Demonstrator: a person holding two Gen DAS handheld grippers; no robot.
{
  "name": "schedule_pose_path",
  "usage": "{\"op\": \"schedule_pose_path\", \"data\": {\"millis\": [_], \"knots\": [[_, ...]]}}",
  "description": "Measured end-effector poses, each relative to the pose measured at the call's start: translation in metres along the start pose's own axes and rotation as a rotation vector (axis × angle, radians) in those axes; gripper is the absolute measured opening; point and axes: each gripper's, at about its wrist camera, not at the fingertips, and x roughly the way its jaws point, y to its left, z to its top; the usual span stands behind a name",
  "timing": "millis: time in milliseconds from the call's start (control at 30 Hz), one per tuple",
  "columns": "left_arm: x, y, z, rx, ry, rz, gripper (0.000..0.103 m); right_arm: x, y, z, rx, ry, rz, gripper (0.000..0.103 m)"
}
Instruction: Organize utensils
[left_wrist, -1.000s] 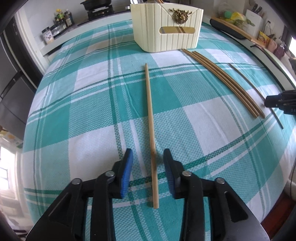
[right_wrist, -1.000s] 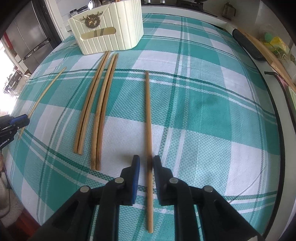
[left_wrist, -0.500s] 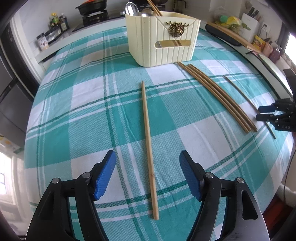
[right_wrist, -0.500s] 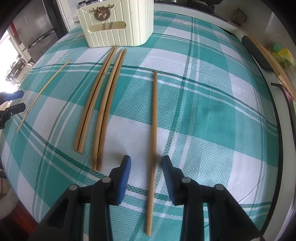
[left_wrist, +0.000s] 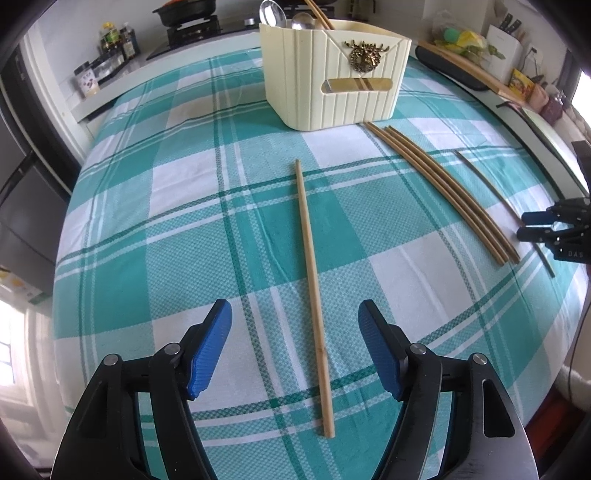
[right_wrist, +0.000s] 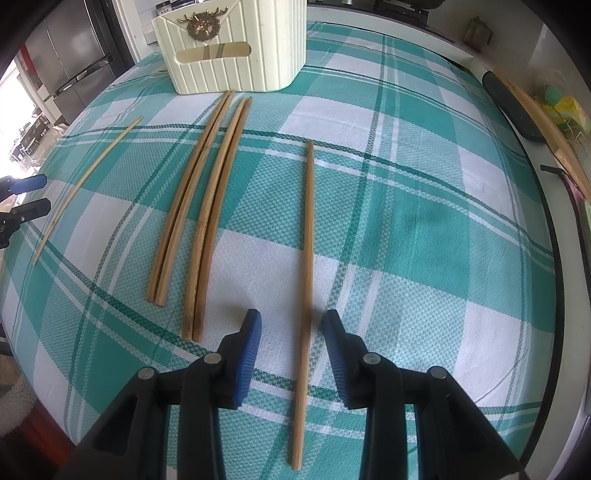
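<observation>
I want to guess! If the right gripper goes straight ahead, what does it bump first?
Probably nothing soon: the right gripper straddles a lone chopstick pointing the same way. The cream holder sits left of that line.

Only one marking is legible: the white letters "DAS", printed on the black body of the right gripper (left_wrist: 532, 226), seen at the 3 o'clock edge of the left wrist view. The lettering is cut off there. Labels on the bottles (left_wrist: 117, 37) at 11 o'clock are too small to read.
</observation>
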Motion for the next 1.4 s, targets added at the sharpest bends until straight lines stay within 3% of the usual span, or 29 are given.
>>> {"op": "schedule_pose_path", "data": {"millis": [667,900,1033,1200,1400], "knots": [[-0.003,0.026,0.003,-0.075,-0.021,-0.021,0.073,0.000,0.000,0.001,-0.001,0.000,-0.011,0.036],[0.001,0.025,0.001,-0.055,-0.005,-0.028,0.073,0.001,0.000,0.001,-0.003,0.005,-0.010,0.036],[0.000,0.020,0.012,-0.008,0.005,-0.038,0.073,0.003,-0.002,0.004,-0.001,0.027,0.005,0.036],[0.011,0.015,0.032,0.029,0.040,-0.119,0.074,0.006,-0.010,0.013,0.024,0.053,0.047,0.036],[0.045,0.006,0.063,0.042,0.089,-0.096,0.073,0.016,-0.019,0.040,0.046,0.079,0.076,0.036]]}}
